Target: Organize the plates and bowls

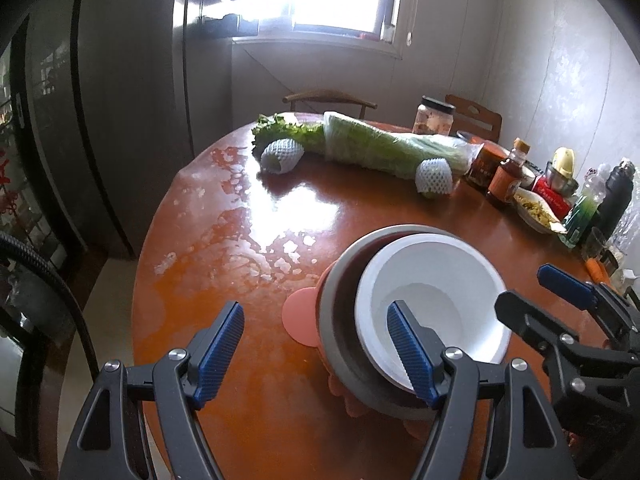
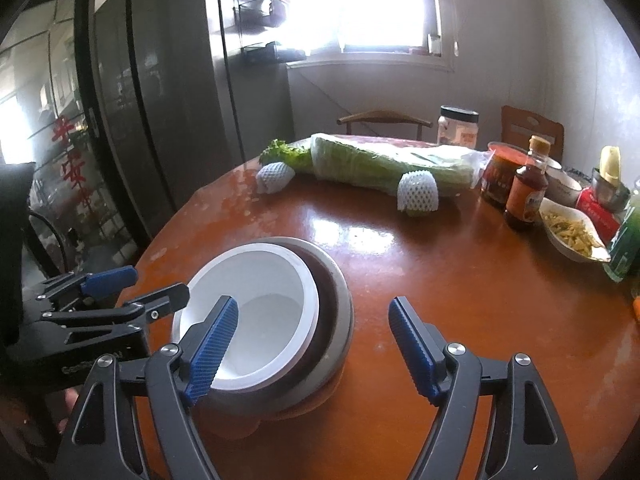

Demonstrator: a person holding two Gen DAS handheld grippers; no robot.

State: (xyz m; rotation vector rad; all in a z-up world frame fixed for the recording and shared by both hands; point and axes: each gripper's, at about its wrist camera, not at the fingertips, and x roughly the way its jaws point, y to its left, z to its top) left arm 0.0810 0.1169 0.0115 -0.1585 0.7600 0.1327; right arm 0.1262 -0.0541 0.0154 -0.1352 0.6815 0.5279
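Observation:
A white bowl [image 1: 432, 300] sits nested in a grey bowl [image 1: 332, 328] on a pink plate [image 1: 300, 316], near the front edge of the round table. The stack also shows in the right wrist view: white bowl [image 2: 256, 300], grey bowl [image 2: 340, 296]. My left gripper [image 1: 316, 352] is open and empty, just left of the stack, with its right finger over the white bowl's rim. My right gripper [image 2: 312, 344] is open and empty, just right of the stack, with its left finger over the white bowl. Each gripper shows in the other's view.
The brown round table [image 1: 248, 248] holds wrapped cabbage [image 1: 384, 148], two foam-netted fruits [image 1: 280, 156], a jar [image 1: 436, 116], sauce bottles [image 2: 524, 192], a dish of food [image 2: 572, 232] and other containers at the right. A dark fridge [image 2: 160, 100] stands at the left, chairs behind.

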